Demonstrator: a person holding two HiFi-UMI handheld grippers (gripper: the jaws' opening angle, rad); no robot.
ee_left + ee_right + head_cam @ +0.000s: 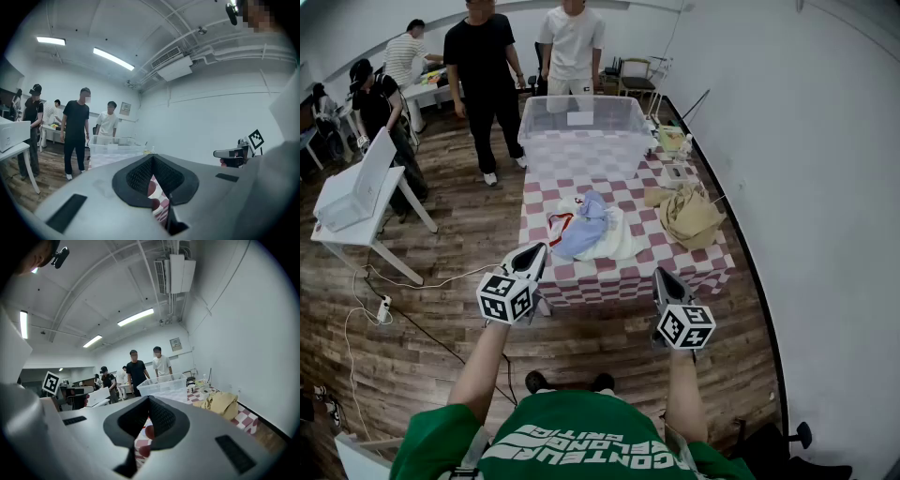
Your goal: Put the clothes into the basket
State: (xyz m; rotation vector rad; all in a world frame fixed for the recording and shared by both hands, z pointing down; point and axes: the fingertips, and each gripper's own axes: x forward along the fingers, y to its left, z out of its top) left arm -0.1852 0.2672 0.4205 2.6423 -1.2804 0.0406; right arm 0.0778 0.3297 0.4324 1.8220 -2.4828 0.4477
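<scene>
A pile of clothes, a light blue garment (pixel 584 225) on white cloth, lies on the red-and-white checked table (pixel 619 272). A tan garment (pixel 692 216) lies at the table's right, and shows in the right gripper view as the tan garment (pixel 220 403). A clear plastic basket (pixel 581 127) stands at the table's far end, visible as the basket (pixel 115 149) and the basket (pixel 164 384). My left gripper (pixel 532 251) is shut and empty at the table's near left corner. My right gripper (pixel 661 277) is shut and empty at the near edge.
Two people (pixel 492 56) stand behind the basket; others are at the back left. A white desk (pixel 361 202) with a white box stands left. Small items (pixel 673 141) sit on the table's far right. The white wall runs along the right; a cable and power strip (pixel 382 309) lie on the wooden floor.
</scene>
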